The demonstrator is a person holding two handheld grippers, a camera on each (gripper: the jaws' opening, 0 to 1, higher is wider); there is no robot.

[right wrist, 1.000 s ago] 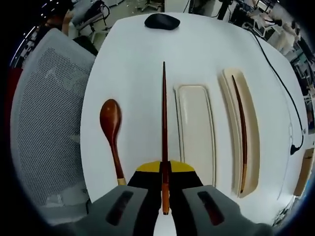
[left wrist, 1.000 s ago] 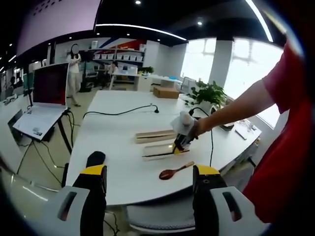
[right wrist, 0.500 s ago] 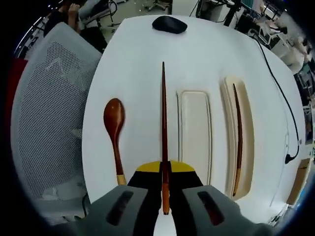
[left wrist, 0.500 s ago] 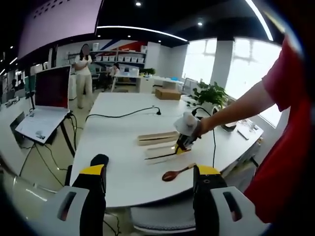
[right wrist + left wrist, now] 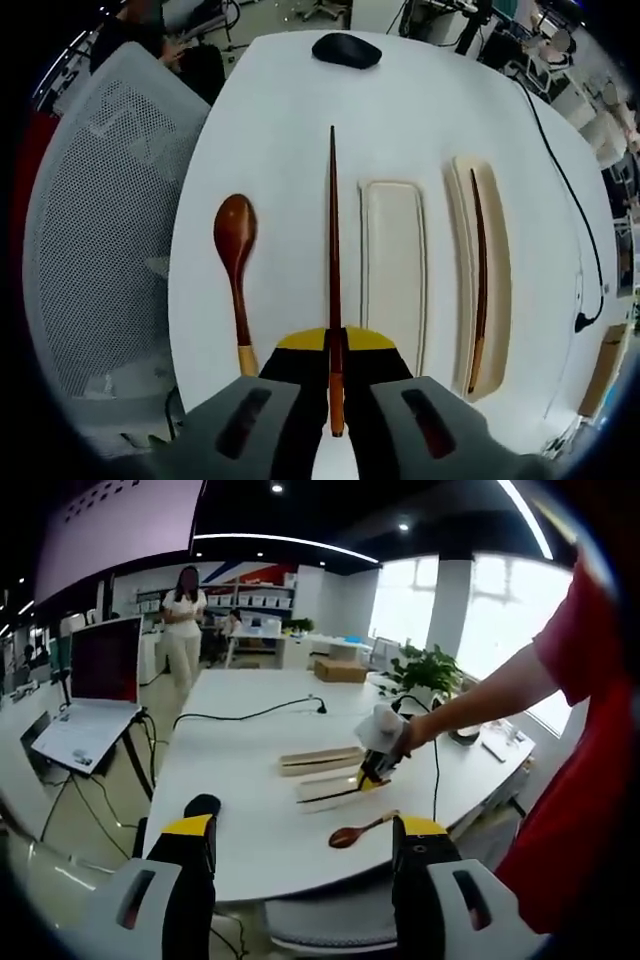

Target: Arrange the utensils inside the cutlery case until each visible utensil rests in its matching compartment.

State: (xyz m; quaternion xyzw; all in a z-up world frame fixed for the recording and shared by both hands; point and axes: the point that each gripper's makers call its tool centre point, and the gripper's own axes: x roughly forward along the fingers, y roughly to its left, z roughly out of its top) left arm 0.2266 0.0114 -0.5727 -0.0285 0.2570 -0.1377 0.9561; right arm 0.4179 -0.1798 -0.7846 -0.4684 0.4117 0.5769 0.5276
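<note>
My right gripper (image 5: 334,345) is shut on a dark wooden chopstick (image 5: 333,260), held above the white table between a brown wooden spoon (image 5: 236,270) and the cutlery case. The case has a wide empty compartment (image 5: 393,270) and a narrow compartment (image 5: 490,270) with a second chopstick (image 5: 477,275) lying in it. In the left gripper view, my left gripper (image 5: 300,845) stands open near the table's front edge, away from the case (image 5: 325,770), the spoon (image 5: 358,830) and the right gripper (image 5: 375,765).
A grey mesh chair (image 5: 95,230) stands at the table's edge by the spoon. A black mouse (image 5: 345,50) lies at the far end. A black cable (image 5: 570,180) runs beside the case. A laptop (image 5: 95,690) on a stand and a person (image 5: 185,620) are beyond.
The right gripper view has drawn back slightly, so the spoon, case and table look smaller. In the left gripper view the person in the background has walked closer.
</note>
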